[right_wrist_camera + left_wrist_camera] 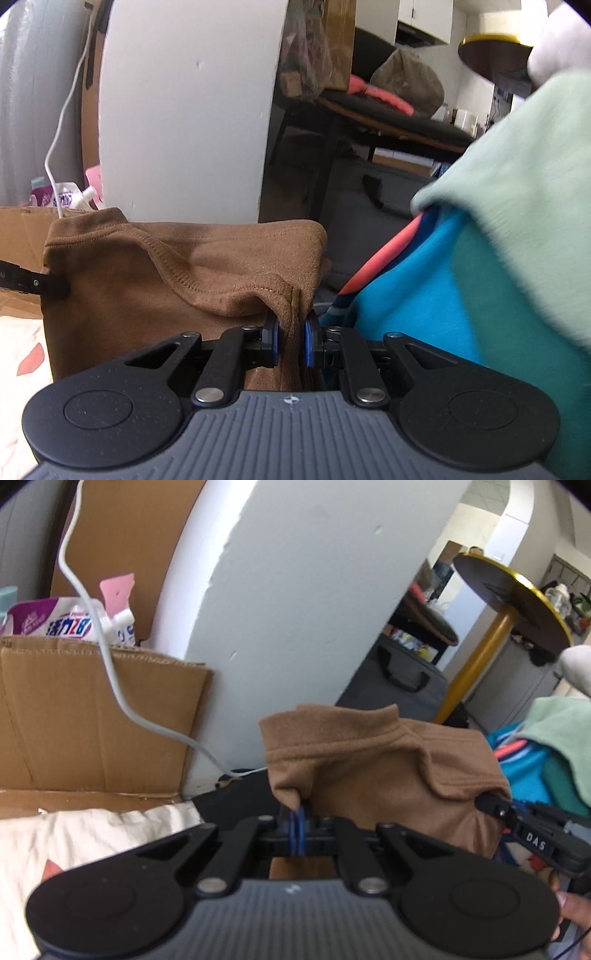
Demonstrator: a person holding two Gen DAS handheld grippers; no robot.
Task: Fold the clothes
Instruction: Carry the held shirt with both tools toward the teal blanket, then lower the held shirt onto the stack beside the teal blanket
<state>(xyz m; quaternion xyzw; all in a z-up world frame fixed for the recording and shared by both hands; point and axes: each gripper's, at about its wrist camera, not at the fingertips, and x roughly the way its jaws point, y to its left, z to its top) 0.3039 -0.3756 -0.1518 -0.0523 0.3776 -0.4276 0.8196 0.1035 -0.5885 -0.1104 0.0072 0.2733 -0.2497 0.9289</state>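
Both tools, left tool (298, 825) and right tool (292, 341), clamp the brown garment (373, 771) aloft between them; folding not yet visibly begun.

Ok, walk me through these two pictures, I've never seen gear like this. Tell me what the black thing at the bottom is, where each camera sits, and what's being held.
Each picture comes from a fisheye camera mounted on a hand-held two-finger gripper, looking forward along its fingers. A person holds one in each hand; there is no robot arm.

In the left wrist view, the left gripper has its blue pads shut on one corner of a brown garment. The right wrist view shows the right gripper pinching another edge of the same garment, so it hangs stretched between the two.

To the right lies a pile of clothes in blue, teal and pale green. Behind are a white pillar, a cardboard box and a white cable. Below left is a pale printed cloth.
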